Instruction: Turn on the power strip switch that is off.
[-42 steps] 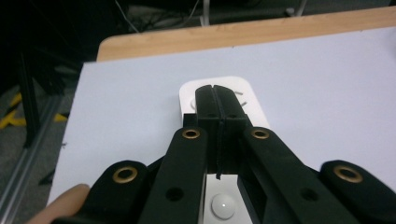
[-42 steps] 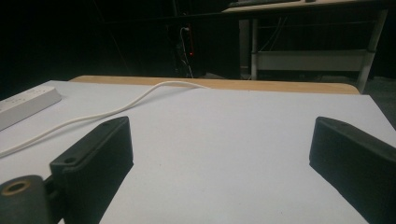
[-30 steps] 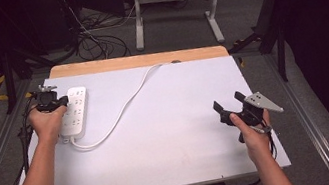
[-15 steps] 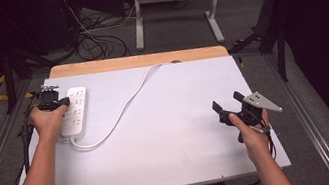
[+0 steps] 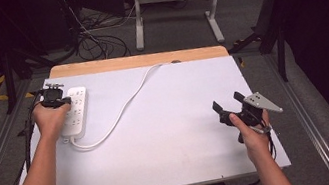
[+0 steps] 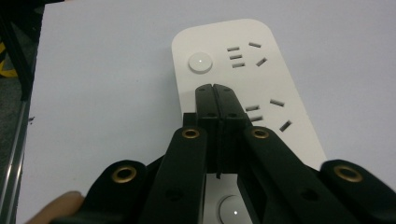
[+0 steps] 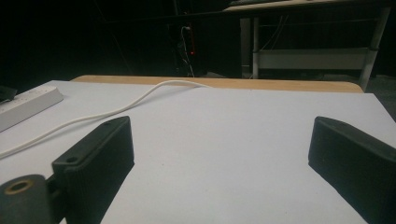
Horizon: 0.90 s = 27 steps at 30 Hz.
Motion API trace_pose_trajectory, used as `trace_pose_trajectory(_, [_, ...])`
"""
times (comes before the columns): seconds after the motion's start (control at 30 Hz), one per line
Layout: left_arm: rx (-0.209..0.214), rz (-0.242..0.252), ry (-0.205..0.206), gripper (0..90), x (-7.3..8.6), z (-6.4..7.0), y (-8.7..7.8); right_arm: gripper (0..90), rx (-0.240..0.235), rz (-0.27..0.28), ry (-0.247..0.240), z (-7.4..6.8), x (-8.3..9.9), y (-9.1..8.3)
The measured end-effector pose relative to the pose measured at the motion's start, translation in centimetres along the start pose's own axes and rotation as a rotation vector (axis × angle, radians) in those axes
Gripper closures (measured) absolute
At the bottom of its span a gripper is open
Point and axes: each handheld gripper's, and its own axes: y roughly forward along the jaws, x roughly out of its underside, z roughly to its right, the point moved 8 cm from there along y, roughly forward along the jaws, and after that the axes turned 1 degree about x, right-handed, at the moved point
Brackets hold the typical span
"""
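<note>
The left tool (image 6: 215, 93), jaws pressed together, hovers over the white plastic power strip (image 6: 261, 79) near the worktop's left edge (right tool (image 5: 232, 108) spread, idle); a skewed push could miss the round button (image 6: 200, 62).

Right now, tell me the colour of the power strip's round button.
White, like the power strip itself; the button shows best in the left gripper view.

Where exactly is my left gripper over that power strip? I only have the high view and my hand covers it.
Observer: In the left gripper view, the left gripper has its jaws shut together, tips above the white power strip between two groups of sockets.
Operator: Any button near the tips?
Observer: Yes, a round white button lies just beyond the tips, slightly to their left in that view.
Operator: And my right gripper, anything between its jaws?
Observer: No. In the right gripper view, the right gripper is wide open over bare white table; the strip's white cable lies farther off.
</note>
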Motion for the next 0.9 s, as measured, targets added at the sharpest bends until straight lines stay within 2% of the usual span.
trace_pose_trajectory(0.13, [-0.001,-0.001,-0.02,90.0,0.05,0.04,0.06,7.2,-0.004,-0.001,-0.004,-0.13,-0.01,0.07])
trace_pose_trajectory(0.23, [-0.003,-0.022,-0.016,90.0,-0.03,0.03,0.15,7.2,-0.003,0.001,-0.004,-0.17,-0.06,0.13])
trace_pose_trajectory(0.3, [0.002,-0.018,-0.032,90.0,-0.13,0.16,0.28,7.2,-0.003,0.002,-0.006,-0.19,-0.08,0.14])
trace_pose_trajectory(0.43, [-0.035,-0.031,0.004,90.0,-0.25,0.53,0.36,7.2,-0.006,0.004,-0.002,-0.21,-0.14,0.11])
trace_pose_trajectory(0.6, [0.004,-0.061,-0.035,90.0,-0.36,0.42,0.26,7.2,-0.007,0.004,0.001,-0.06,-0.2,0.07])
trace_pose_trajectory(0.67, [-0.007,-0.075,-0.014,90.0,-0.4,0.48,0.22,7.2,-0.006,0.005,0.001,-0.02,-0.21,0.04])
trace_pose_trajectory(0.73, [-0.051,-0.077,0.02,90.0,-0.43,0.79,0.25,7.2,-0.007,0.009,0.002,-0.04,-0.25,0.0])
trace_pose_trajectory(0.8, [-0.075,-0.079,0.041,90.0,-0.44,0.95,0.3,7.3,-0.008,0.008,0.004,-0.09,-0.24,-0.03])
trace_pose_trajectory(0.9, [-0.063,-0.079,0.025,90.0,-0.44,0.87,0.27,7.2,-0.005,0.007,0.003,-0.09,-0.23,-0.14])
